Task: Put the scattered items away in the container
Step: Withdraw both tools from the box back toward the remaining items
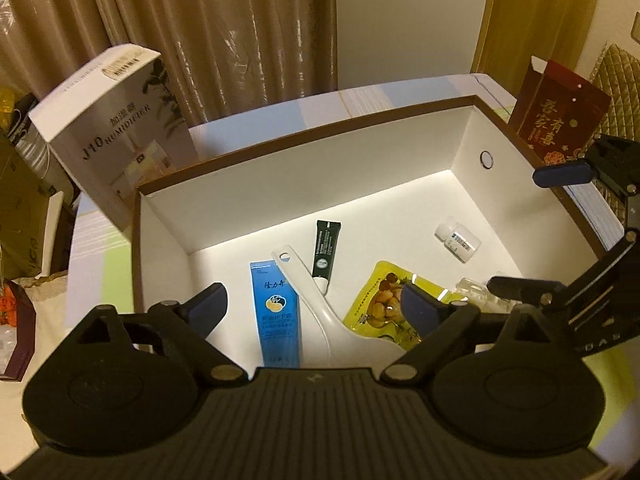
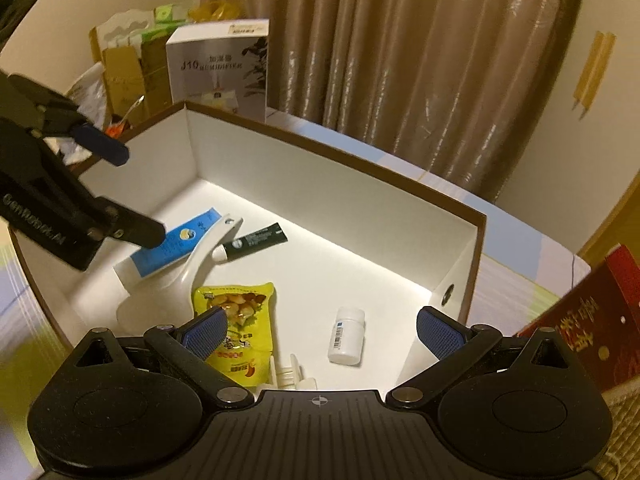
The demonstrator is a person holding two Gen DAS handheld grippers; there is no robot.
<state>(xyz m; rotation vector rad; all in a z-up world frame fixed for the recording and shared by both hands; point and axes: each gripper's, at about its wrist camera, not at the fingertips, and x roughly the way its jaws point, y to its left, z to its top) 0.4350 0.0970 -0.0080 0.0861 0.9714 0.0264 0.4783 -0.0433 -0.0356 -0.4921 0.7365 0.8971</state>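
Observation:
A white box with a brown rim [image 1: 304, 130] [image 2: 332, 148] holds a blue tube [image 1: 278, 312] [image 2: 176, 246], a white spoon [image 1: 320, 300] [image 2: 192, 264], a dark green tube [image 1: 326, 250] [image 2: 256, 238], a yellow snack pouch [image 1: 384, 304] [image 2: 244, 320], a white bottle [image 1: 458, 238] [image 2: 347, 334] and a small clear item [image 1: 476, 294] [image 2: 294, 376]. My left gripper [image 1: 316, 308] is open and empty above the box. My right gripper [image 2: 320, 330] is open and empty over the box, and it also shows in the left wrist view [image 1: 532, 232].
A white humidifier carton [image 1: 112, 128] [image 2: 220, 68] stands behind the box's far left corner. A red card box [image 1: 560, 116] [image 2: 592, 328] leans at the box's right side. Brown curtains hang behind. Cardboard boxes [image 2: 128, 76] and clutter sit at the left.

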